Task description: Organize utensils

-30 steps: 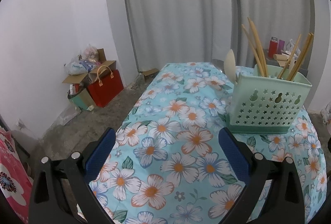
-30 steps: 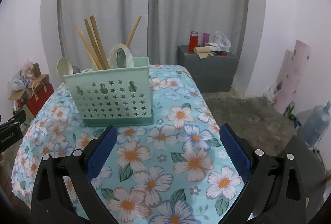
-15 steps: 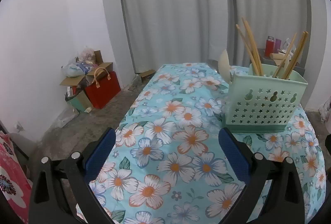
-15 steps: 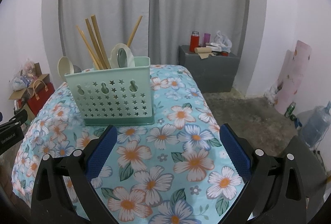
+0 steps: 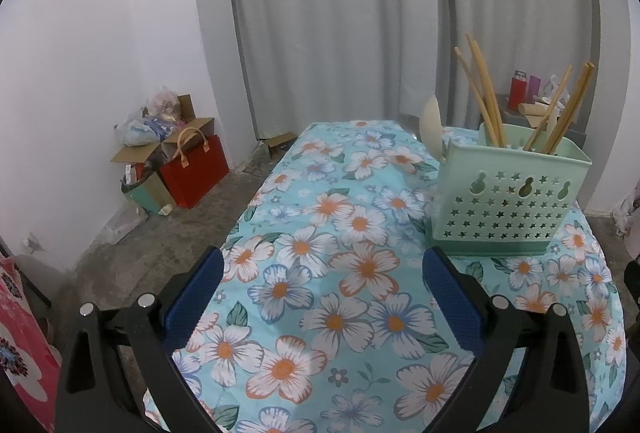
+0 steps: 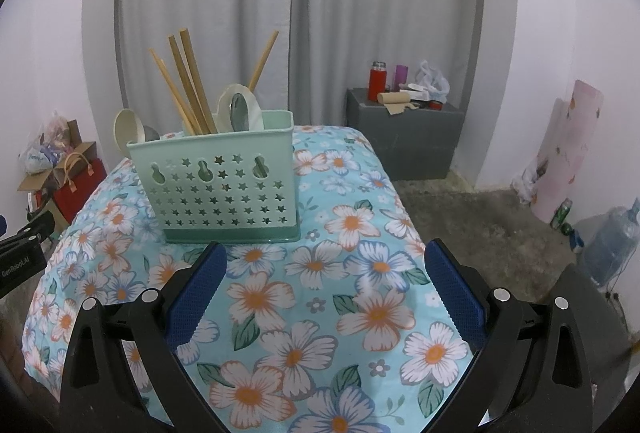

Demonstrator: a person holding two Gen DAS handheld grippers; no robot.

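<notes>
Both grippers empty, blue-padded fingers spread wide, left gripper [image 5: 322, 297] and right gripper [image 6: 326, 285] hovering low above the tablecloth [image 6: 360, 313] on the near side of the utensil caddy [image 6: 218, 189]. Caddy upright near the middle of the table, chopsticks [image 6: 188, 81] fanned and leaning inside, spoons [image 6: 238, 109] bowl-up at the rim, one pale spoon [image 6: 129, 129] at the far left end. Seemingly nothing loose on the cloth, so likely the closing stage or a re-sort; best approached from above, pinching one stick at its upper shaft, lifting straight to avoid tipping the light holder. Caddy: thin mint plastic, star and keyhole perforations, darker base. Chopsticks: slim, smooth, bamboo-like, prone to slipping. Cloth: soft, floral, slightly rumpled
</notes>
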